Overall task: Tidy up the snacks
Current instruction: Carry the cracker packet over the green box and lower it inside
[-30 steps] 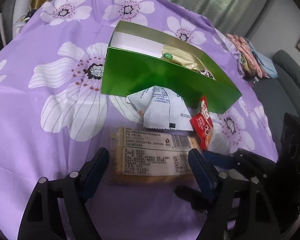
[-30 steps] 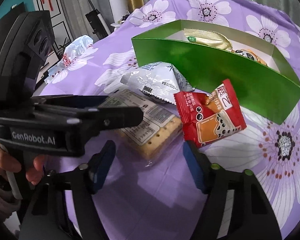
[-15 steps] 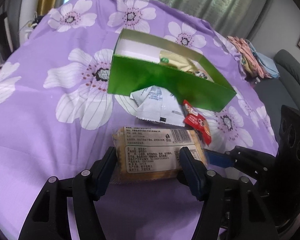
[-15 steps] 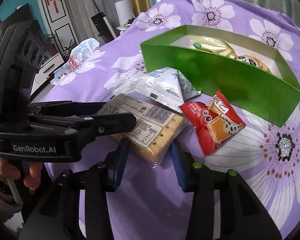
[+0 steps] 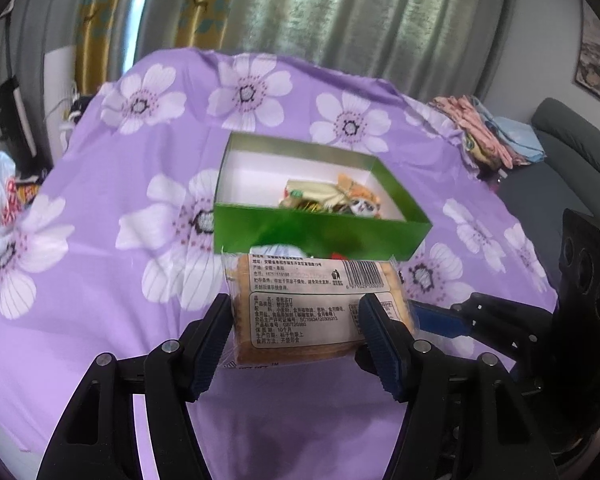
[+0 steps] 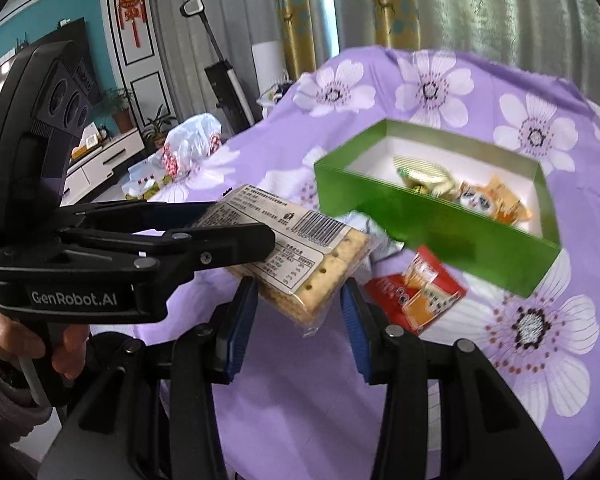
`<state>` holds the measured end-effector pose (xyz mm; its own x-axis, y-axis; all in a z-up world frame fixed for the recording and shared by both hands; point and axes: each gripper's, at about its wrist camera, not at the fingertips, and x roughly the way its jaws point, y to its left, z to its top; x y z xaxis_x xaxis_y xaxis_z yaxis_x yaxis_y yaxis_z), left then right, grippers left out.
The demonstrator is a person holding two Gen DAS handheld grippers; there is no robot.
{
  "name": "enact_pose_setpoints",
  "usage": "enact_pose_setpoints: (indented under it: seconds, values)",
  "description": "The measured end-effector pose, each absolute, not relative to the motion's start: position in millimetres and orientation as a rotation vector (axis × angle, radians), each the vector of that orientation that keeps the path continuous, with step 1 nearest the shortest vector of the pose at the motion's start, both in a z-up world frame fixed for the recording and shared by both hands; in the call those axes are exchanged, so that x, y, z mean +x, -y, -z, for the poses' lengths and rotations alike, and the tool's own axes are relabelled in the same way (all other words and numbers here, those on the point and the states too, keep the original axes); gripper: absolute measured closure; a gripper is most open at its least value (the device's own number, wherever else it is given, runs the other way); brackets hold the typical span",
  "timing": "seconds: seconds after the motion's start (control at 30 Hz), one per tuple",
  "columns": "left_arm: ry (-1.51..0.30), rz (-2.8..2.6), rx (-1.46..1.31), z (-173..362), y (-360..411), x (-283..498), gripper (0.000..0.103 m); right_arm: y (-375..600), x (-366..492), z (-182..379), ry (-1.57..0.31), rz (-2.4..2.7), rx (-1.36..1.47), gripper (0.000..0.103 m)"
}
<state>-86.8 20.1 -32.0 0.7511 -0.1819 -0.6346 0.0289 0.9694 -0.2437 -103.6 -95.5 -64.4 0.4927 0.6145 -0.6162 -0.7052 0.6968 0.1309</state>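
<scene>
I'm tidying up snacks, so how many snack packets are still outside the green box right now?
3: the cracker pack held between both grippers, the red packet on the cloth, and a white packet mostly hidden beside the green box.

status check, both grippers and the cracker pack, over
Left gripper and right gripper both shut on the cracker pack, pack lifted off the cloth. Green box ahead, open, snacks inside. Red packet below, path looks clear.

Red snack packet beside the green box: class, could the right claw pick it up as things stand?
Probably not: the right claw is shut on the cracker pack, though the red snack packet lies uncovered.
</scene>
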Motion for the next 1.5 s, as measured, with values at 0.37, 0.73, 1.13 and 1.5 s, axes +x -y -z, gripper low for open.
enact_pose_setpoints:
  seconds: [0.37, 0.73, 1.13, 1.5]
  values:
    - [-0.659, 0.151, -0.183, 9, -4, -72, 0.038, 115, -94, 42, -0.617, -0.761, -0.111, 0.059]
    - [-0.625, 0.185, -0.155, -7, 10, -34, 0.038, 130, -66, 27, -0.567, -0.704, -0.11, 0.059]
    - [-0.62, 0.22, -0.148, -11, 15, 18, 0.038, 139, -22, 18, -0.554, -0.65, -0.104, 0.059]
    - [-0.668, 0.236, -0.171, 4, 8, 60, 0.038, 139, 18, 28, -0.592, -0.634, -0.09, 0.059]
